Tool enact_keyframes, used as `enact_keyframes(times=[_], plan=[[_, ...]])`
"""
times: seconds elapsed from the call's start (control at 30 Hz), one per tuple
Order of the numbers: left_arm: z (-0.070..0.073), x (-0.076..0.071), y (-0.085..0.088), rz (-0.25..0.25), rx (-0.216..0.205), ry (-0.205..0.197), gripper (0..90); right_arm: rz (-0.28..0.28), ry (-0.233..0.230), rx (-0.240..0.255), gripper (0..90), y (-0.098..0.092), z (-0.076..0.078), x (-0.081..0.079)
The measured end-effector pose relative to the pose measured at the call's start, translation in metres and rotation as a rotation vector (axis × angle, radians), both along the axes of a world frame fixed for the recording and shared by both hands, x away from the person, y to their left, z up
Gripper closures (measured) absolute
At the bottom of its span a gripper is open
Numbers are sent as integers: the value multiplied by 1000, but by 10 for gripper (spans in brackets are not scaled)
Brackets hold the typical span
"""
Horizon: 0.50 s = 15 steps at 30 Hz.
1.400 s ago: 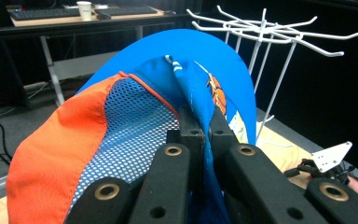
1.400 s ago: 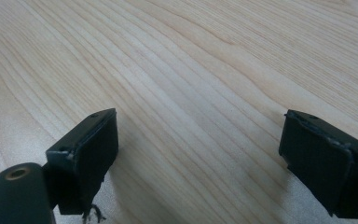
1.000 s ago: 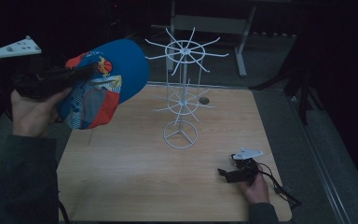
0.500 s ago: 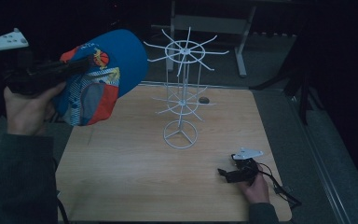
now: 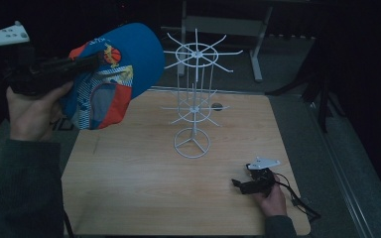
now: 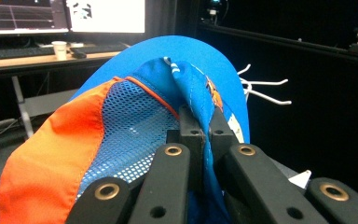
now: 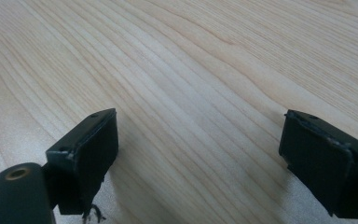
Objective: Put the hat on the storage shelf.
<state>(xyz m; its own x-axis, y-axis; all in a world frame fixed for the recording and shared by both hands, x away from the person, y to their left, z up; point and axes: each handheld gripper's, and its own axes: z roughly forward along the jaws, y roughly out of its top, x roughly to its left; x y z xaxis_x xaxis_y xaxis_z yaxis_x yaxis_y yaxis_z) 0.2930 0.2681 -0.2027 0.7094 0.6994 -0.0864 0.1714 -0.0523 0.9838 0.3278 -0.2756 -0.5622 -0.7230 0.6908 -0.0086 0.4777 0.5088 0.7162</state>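
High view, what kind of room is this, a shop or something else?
Probably a lab or office workspace, not a shop: a lone wooden table with a bare white wire rack in a dark room, and monitors and a keyboard on a desk behind.

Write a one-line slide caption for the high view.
Left gripper holds a blue cap up beside a white wire rack; right gripper rests open on the table.

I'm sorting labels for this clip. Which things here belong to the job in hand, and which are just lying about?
In the job:
- cap, pinched in the left tool
- white wire rack on the table

Lying about:
- right tool, open, resting on the table
- small dark round thing behind the rack
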Motion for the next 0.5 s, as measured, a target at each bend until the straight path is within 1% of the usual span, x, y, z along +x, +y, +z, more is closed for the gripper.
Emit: enact_keyframes(times=[0.17, 0.33, 0.5], plan=[[3, 3, -7, -14, -8, -2, 897, 0, 1, 0, 116, 0, 0, 0], [5, 10, -18, -20, 0, -1, 897, 1, -1, 0, 116, 0, 0, 0], [5, 18, -28, -25, -18, -3, 897, 0, -1, -1, 116, 0, 0, 0]])
